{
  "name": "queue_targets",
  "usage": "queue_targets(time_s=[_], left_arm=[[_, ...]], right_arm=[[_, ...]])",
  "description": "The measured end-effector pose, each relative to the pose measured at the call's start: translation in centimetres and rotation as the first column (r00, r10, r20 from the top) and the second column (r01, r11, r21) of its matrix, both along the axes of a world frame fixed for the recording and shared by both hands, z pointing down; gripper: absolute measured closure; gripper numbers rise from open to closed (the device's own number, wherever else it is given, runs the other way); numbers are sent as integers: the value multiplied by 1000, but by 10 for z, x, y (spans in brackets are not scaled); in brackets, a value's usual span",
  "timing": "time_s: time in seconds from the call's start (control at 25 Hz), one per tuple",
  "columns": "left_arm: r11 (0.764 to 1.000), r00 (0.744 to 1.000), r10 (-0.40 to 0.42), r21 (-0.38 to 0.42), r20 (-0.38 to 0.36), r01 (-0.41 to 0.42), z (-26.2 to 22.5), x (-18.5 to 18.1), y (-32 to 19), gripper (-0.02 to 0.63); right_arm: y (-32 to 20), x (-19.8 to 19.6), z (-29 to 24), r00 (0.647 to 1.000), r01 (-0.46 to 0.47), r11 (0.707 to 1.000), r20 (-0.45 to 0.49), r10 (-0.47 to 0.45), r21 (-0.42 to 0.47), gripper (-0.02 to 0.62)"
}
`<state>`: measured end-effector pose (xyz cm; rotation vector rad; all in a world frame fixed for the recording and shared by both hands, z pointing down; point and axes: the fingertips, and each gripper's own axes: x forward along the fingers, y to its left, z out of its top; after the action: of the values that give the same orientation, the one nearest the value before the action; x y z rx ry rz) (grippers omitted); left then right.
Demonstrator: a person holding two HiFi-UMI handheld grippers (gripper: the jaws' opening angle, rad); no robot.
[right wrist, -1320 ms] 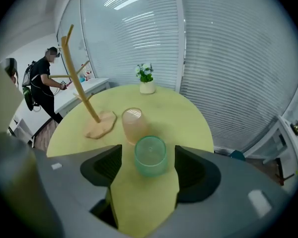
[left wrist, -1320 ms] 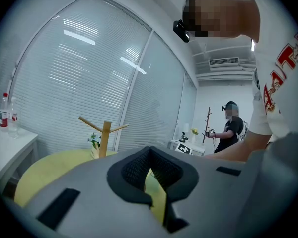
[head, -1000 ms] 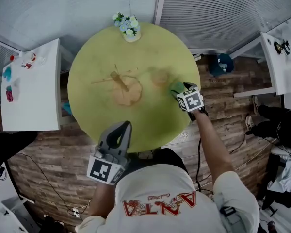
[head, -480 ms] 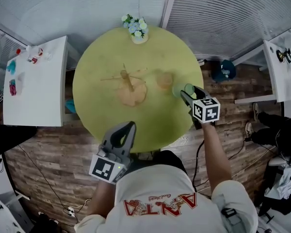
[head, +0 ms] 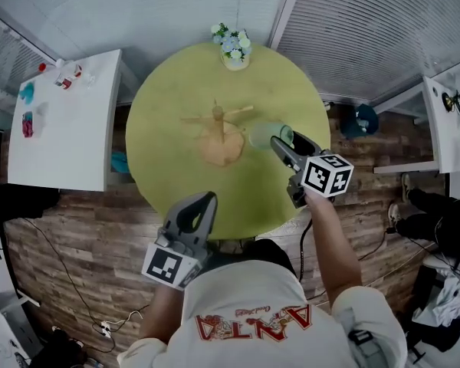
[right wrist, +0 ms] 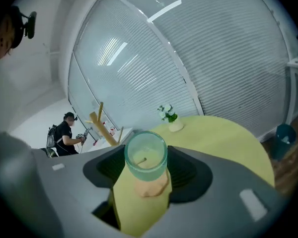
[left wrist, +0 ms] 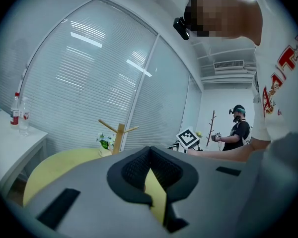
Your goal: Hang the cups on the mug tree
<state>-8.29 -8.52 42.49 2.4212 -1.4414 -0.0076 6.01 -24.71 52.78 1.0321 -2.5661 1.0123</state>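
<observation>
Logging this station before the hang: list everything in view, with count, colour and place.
table: one, yellow-green, round, centre.
mug tree: one, wooden, mid-table.
cup: one, translucent green, held right of the mug tree.
flower vase: one, white, table's far edge.
side table: one, white, left.
small items: several, red, teal, pink, on side table.
bin: one, blue, floor at right.
left gripper: grey, shut, empty, near table edge.
right gripper: grey, jaws just closed on the cup.
</observation>
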Motion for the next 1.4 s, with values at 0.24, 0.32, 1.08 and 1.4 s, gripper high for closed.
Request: queue_targets(time_s=[0.24,0.32,1.08,1.4], left_arm=[[1000,1000,-24,-3,-1,24,2,-19,8,597],[999,999,-38,4,-9,38,1,-24,8,597],[999,999,-47,-15,-9,47,8,-35,-2,597],[998,998,-56,-26,-12,56,12,-38,-4,597]], right_arm=[[-7,-30,26,998,-23,994,52,29,-110,336],[-11,-33,37,998,-32,988,57,41,-153,337],[-23,-61,87,990,-28,929,119,77,-369,336],[-27,-57,102,970,-45,879,191,153,-475,336]])
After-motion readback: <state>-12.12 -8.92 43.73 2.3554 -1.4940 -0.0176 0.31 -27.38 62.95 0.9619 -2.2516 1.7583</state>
